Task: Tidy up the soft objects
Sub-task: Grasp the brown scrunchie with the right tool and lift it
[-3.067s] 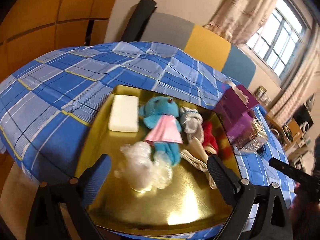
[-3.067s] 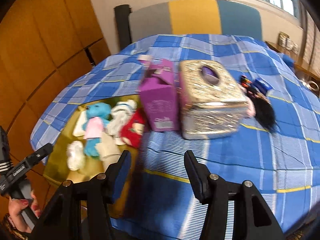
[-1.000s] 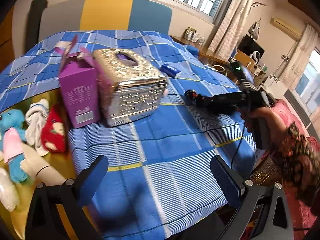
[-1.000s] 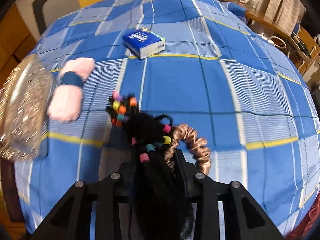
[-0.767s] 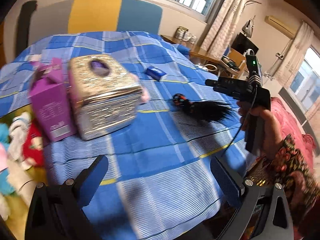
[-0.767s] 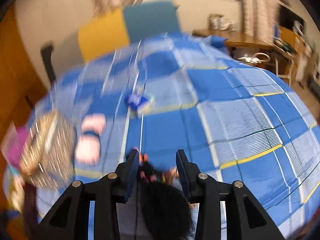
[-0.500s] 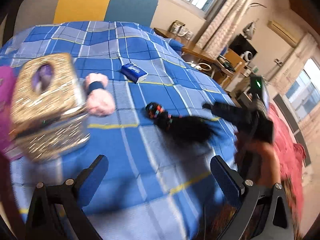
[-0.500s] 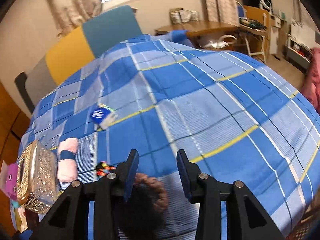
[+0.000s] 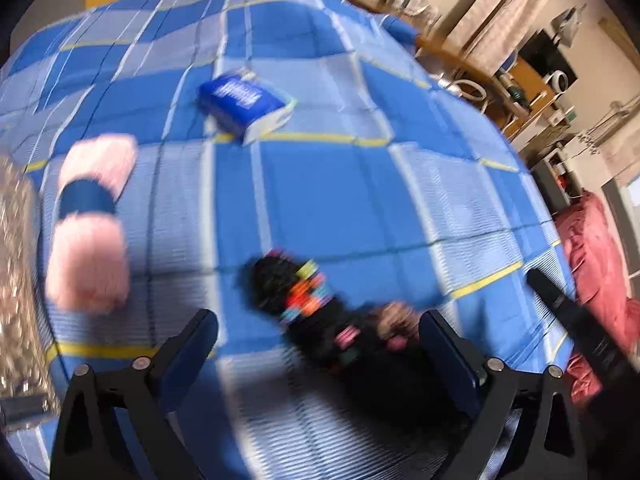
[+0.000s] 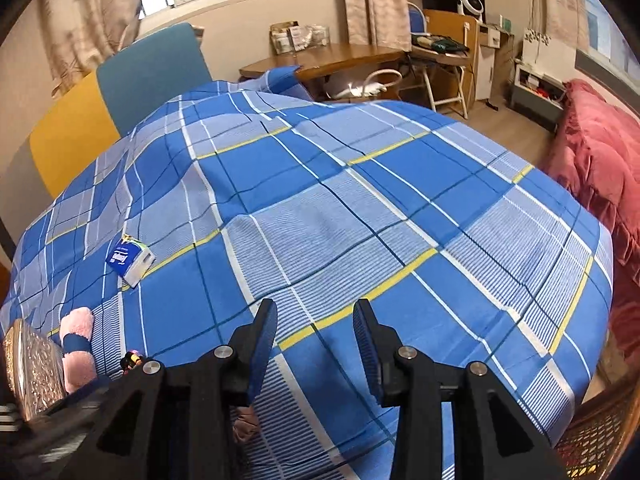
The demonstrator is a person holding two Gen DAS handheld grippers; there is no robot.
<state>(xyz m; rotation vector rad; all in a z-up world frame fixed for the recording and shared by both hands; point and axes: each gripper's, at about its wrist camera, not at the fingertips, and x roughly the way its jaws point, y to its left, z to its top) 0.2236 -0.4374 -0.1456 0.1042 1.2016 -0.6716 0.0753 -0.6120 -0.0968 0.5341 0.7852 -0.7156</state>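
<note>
Left gripper [image 9: 318, 338], left wrist view: jaws spread wide and released, its two blue-padded fingers [image 9: 192, 344] standing either side of a black hair bundle strung with coloured beads [image 9: 316, 320], neither pad touching it. The bundle lies on the blue plaid cloth with yellow and white lines [image 9: 340, 192], with a tan satin scrunchie [image 9: 394, 316] just beside it; both are blurred. To the left lies a pink fluffy roll with a dark blue band [image 9: 90, 216], next to the edge of a silver embossed tissue box [image 9: 18, 280]. Farther up the cloth sits a small blue tissue packet [image 9: 244, 100], well apart from the bundle. The black body of the other tool [image 9: 576, 332] enters at lower right. Right gripper [image 10: 315, 330], right wrist view: jaws part open with nothing between them, having just been opening, held over bare plaid cloth [image 10: 360, 216]. The beaded end of the bundle [image 10: 132, 358] shows at lower left, beside the black frame, clear of the pads. The pink roll [image 10: 78, 344] and the silver box [image 10: 34, 368] sit at the far left edge, the blue packet [image 10: 130, 258] above them. A red quilt [image 10: 596, 160] lies at right
</note>
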